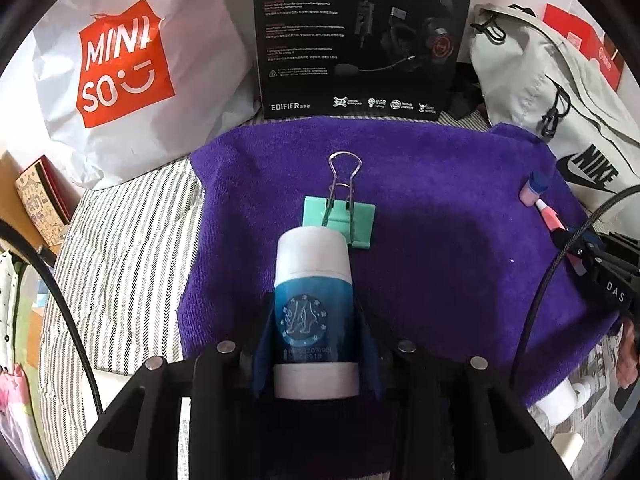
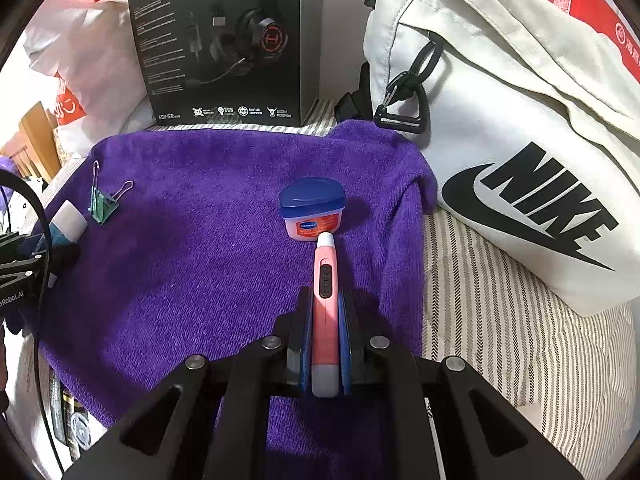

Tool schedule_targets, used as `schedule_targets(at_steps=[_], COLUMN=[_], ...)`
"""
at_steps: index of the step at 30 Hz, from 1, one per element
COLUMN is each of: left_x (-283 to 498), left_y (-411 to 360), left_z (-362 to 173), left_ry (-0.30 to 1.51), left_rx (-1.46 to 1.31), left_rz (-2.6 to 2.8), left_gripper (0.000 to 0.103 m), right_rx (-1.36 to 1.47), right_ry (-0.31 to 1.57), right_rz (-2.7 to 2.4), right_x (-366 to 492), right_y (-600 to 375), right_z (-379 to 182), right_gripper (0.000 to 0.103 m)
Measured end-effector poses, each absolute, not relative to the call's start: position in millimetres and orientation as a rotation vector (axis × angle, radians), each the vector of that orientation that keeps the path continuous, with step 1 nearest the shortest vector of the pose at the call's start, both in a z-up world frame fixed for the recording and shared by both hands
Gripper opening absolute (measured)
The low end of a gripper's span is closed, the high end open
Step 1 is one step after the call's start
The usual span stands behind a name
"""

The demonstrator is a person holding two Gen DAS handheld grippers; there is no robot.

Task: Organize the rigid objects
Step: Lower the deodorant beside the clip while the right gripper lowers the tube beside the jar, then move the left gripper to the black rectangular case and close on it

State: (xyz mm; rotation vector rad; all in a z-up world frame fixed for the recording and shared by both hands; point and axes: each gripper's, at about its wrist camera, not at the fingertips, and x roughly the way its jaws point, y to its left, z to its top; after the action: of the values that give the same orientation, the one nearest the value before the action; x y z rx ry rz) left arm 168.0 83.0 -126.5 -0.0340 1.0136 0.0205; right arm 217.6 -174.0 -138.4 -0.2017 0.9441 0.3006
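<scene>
My left gripper [image 1: 314, 320] is shut on a blue and white bottle [image 1: 312, 280], which points forward over the purple towel [image 1: 440, 220]. A green binder clip [image 1: 340, 216] lies just beyond the bottle's cap. My right gripper [image 2: 325, 308] is shut on a pink pen-shaped device [image 2: 325, 292]. Its white tip reaches a small jar with a blue lid [image 2: 312, 208] on the towel [image 2: 200, 260]. In the right wrist view the left gripper with the bottle [image 2: 68, 220] and the clip [image 2: 102, 204] show at the far left. In the left wrist view the jar [image 1: 534, 188] and the pink device [image 1: 552, 216] show at the right.
A black headset box [image 1: 360, 40] stands behind the towel. A white Miniso bag [image 1: 128, 68] lies at the back left and a white Nike bag [image 2: 520, 160] at the right. A striped sheet [image 1: 120, 260] lies under the towel. A black cable [image 1: 560, 264] runs at the right.
</scene>
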Motion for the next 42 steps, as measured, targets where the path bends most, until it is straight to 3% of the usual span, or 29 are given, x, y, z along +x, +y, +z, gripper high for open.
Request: schedule_targets(at_steps=[3, 9, 11, 13, 15, 30, 42], left_x=[166, 164, 163, 159, 156, 87, 65], left_y=[80, 79, 78, 77, 77, 71, 30], left_z=[-126, -125, -123, -122, -121, -76, -102], left_ry=[1.023, 1.046, 1.061, 1.074, 1.084, 1.024, 1.083], left_rx=[-0.018, -0.014, -0.016, -0.018, -0.016, -0.026, -0.04], left_rz=[0.003, -0.003, 0.005, 0.005, 0.006, -0.007, -0.088], left_gripper=[0.047, 0.052, 0.052, 0.052, 0.052, 0.052, 0.052], right_rx=[-0.203, -0.192, -0.183, -0.183, -0.188, -0.141, -0.085], right_ry=[0.949, 0.973, 0.977, 0.969, 0.958, 0.919, 0.896], right_rz=[0.312, 0.351, 0.369, 0.371, 0.38, 0.34, 0.322], right_x=[216, 213, 210, 206, 203, 148, 84], right_y=[-174, -176, -177, -177, -178, -204, -222], right_z=[-138, -135, -132, -129, -125, -82, -63], right_gripper=[0.012, 0.017, 0.021, 0.037, 0.043, 0.046, 0.049])
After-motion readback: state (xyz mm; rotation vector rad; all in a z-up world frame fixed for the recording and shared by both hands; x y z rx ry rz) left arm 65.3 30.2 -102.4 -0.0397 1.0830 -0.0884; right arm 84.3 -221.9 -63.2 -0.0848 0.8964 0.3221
